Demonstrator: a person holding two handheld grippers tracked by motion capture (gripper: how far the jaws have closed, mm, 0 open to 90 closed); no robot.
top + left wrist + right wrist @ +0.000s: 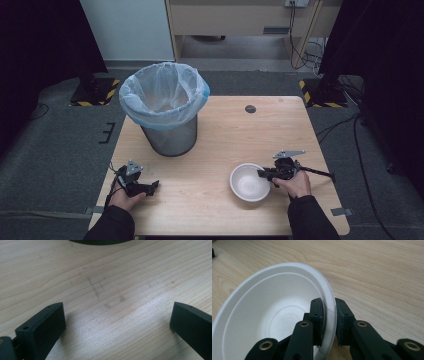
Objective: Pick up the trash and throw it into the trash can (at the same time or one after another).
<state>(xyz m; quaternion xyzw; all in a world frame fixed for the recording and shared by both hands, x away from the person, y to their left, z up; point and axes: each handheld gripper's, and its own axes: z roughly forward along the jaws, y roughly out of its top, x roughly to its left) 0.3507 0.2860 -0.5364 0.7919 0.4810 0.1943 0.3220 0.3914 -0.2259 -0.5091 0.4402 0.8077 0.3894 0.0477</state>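
Wooden surface [210, 150] carried a lined bin [165, 107]; right hand-held gripper [329, 315] pinched the white bowl [248, 182] by its rim, near front; left hand-held gripper [117, 322] lay spread, empty; lifting binward probably came next.

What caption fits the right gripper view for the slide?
Right hand-held gripper shut on the rim of an empty white bowl on the wooden table.

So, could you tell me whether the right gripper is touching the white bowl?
Touching: the right gripper view shows the right gripper clamping the white bowl's rim.
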